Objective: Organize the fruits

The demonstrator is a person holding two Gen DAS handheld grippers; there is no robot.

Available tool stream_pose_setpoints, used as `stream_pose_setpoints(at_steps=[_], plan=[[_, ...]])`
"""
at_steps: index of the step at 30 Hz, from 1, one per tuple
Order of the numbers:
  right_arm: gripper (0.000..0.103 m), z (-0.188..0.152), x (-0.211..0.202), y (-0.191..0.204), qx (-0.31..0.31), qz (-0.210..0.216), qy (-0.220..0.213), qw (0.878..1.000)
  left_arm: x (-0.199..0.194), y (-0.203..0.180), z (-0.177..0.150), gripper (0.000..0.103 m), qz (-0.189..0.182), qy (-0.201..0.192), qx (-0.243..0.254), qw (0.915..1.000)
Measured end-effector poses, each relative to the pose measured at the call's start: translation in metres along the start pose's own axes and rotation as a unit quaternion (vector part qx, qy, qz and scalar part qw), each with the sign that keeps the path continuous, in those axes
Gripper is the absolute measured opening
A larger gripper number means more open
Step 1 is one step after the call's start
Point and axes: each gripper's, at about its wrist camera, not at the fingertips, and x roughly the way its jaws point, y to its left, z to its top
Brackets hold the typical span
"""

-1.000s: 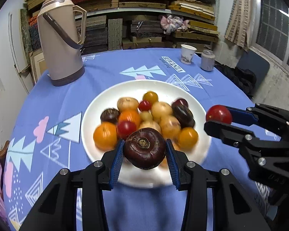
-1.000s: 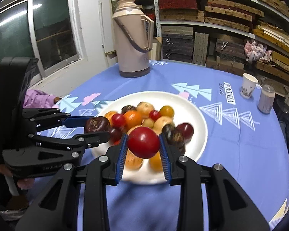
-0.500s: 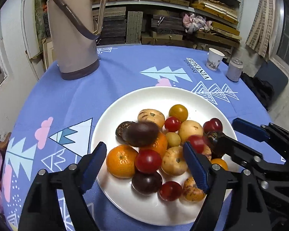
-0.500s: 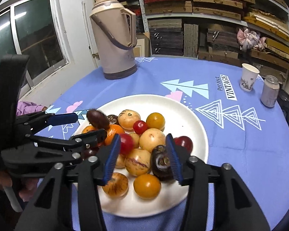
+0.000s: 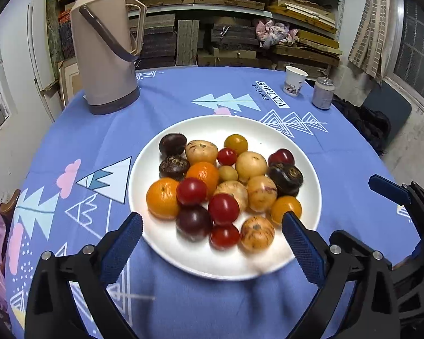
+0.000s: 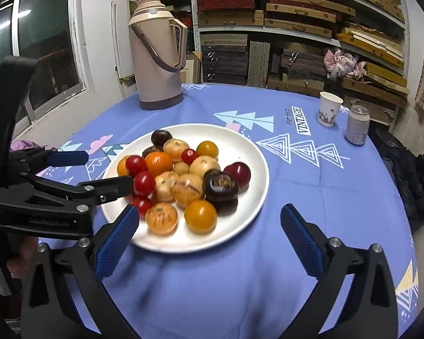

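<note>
Fruits [image 5: 223, 186] lie all together in one heap on the white plate [image 5: 305, 166], which stands in the middle of the counter [image 5: 183, 99] with the blue cloth. I see red ones, orange ones, pale yellow ones and dark purple ones, touching each other, so none can roll away over the low rim.

My left claw [image 5: 212, 243] hangs over the near edge of the plate. Its jaws are opening and nothing is between them. My right claw [image 6: 209, 234] is near the same plate on its right side; its jaws are opening too, and they hold nothing.

I judge that both claws stand wide because no loose fruit is left on the cloth to take, so the task looks almost finished.

The tall thermos [image 5: 107, 42], the paper cup [image 6: 329, 108] and the can [image 6: 357, 125] stand well apart at the far side, away from my work.
</note>
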Motion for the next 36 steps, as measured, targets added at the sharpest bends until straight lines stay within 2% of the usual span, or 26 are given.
stream_pose_setpoints(at_steps=[9, 16, 29, 33, 36], plan=[[0.098, -0.019, -0.015, 0.014, -0.008, -0.007, 0.012, 1.000, -0.023, 0.010, -0.028, 0.099, 0.013, 0.000, -0.026, 0.9996], [0.098, -0.029, -0.024, 0.022, -0.013, -0.007, 0.016, 1.000, -0.035, 0.014, -0.045, 0.099, 0.028, -0.001, -0.027, 0.9992], [0.098, -0.034, -0.029, 0.029, -0.020, -0.015, 0.017, 1.000, -0.046, 0.018, -0.052, 0.099, 0.038, -0.010, -0.034, 0.9986], [0.098, -0.035, -0.030, 0.029, -0.025, -0.014, 0.019, 0.999, -0.047, 0.019, -0.056, 0.099, 0.013, -0.005, -0.057, 0.9983], [0.098, -0.037, -0.029, 0.030, -0.028, -0.015, 0.021, 0.999, -0.048, 0.015, -0.058, 0.099, 0.012, -0.006, -0.048, 0.9988]])
